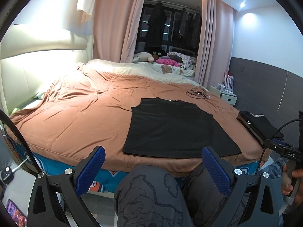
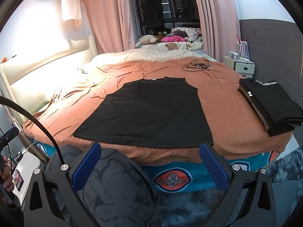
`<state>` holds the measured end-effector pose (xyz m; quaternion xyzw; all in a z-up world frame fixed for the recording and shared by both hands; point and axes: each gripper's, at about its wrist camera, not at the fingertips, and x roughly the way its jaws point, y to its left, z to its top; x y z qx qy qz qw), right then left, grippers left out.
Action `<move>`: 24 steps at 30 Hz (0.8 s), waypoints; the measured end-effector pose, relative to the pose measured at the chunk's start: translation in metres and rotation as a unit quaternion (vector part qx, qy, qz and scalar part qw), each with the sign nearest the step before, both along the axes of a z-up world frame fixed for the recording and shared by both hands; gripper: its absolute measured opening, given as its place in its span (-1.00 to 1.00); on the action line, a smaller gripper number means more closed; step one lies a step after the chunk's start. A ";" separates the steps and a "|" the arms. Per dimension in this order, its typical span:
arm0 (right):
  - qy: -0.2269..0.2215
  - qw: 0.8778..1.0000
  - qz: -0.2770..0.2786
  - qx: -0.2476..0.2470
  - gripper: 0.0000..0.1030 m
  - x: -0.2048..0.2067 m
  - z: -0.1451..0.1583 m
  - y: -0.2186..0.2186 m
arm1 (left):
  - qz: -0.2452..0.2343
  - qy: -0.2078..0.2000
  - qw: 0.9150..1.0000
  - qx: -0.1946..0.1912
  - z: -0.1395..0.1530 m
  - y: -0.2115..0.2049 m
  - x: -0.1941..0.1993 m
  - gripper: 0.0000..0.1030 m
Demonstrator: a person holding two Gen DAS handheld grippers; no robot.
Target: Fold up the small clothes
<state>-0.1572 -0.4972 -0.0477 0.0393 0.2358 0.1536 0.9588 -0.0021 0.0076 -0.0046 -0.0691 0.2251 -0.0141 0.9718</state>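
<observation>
Black sleeveless top (image 2: 149,111) flat on bed, folded dark stack (image 2: 269,104) right

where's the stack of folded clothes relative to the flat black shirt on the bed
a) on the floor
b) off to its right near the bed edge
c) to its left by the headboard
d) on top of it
b: the folded stack sits on the brown bedspread to the right of the flat black shirt, apart from it, near the bed's right edge.

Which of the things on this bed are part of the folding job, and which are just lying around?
Part of the job:
- black shirt spread flat on the brown bedspread
- stack of folded clothes at the bed's right side
- left gripper and right gripper, both open and empty

Just lying about:
- tangled cable
- stuffed toys by the window
- nightstand
</observation>
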 end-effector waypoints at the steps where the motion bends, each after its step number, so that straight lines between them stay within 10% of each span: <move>1: 0.002 1.000 -0.002 0.000 1.00 0.003 -0.001 -0.001 | 0.000 0.003 1.000 0.001 -0.001 0.000 0.003 0.97; 14: 0.047 0.999 -0.024 0.006 1.00 0.063 -0.018 -0.010 | 0.013 0.079 0.996 -0.029 -0.041 0.030 0.079 0.56; 24: 0.111 0.992 -0.048 0.027 0.47 0.133 -0.037 -0.026 | 0.011 0.164 0.985 -0.058 -0.093 0.056 0.153 0.10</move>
